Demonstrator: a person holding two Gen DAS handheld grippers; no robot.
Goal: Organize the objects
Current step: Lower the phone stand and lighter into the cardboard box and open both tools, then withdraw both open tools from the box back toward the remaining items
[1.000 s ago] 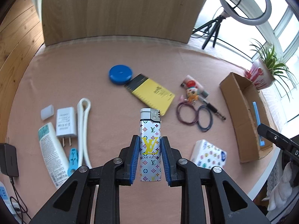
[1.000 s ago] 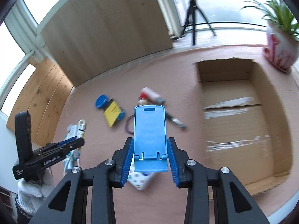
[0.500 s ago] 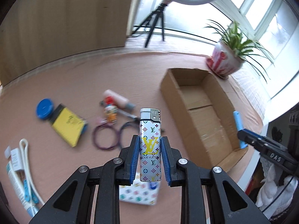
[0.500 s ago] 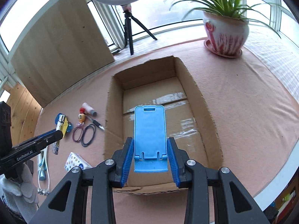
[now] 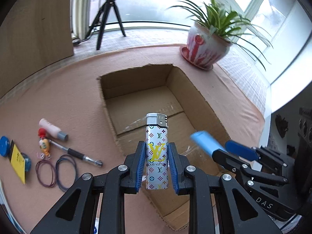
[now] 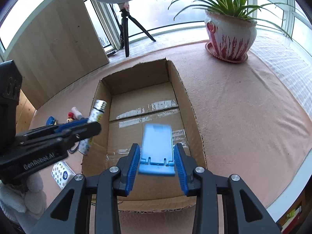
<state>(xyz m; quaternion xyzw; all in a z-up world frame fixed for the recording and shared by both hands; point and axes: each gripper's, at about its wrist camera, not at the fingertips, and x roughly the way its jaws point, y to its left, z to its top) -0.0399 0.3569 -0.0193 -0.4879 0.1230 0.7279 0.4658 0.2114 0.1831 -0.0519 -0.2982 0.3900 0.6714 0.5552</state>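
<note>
Left wrist view: lighter clamped upright in my left gripper, lower centre, over the cardboard box.
My right gripper stands wider than the blurred blue phone stand between its pads; contact unclear, above the same box.

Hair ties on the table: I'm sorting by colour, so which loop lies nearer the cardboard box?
The dark blue hair tie. It lies on the cardboard box side of the purple hair tie, right beside it.

Bright window backlight, fisheye-bent edges, motion-blurred blue stand.
</note>
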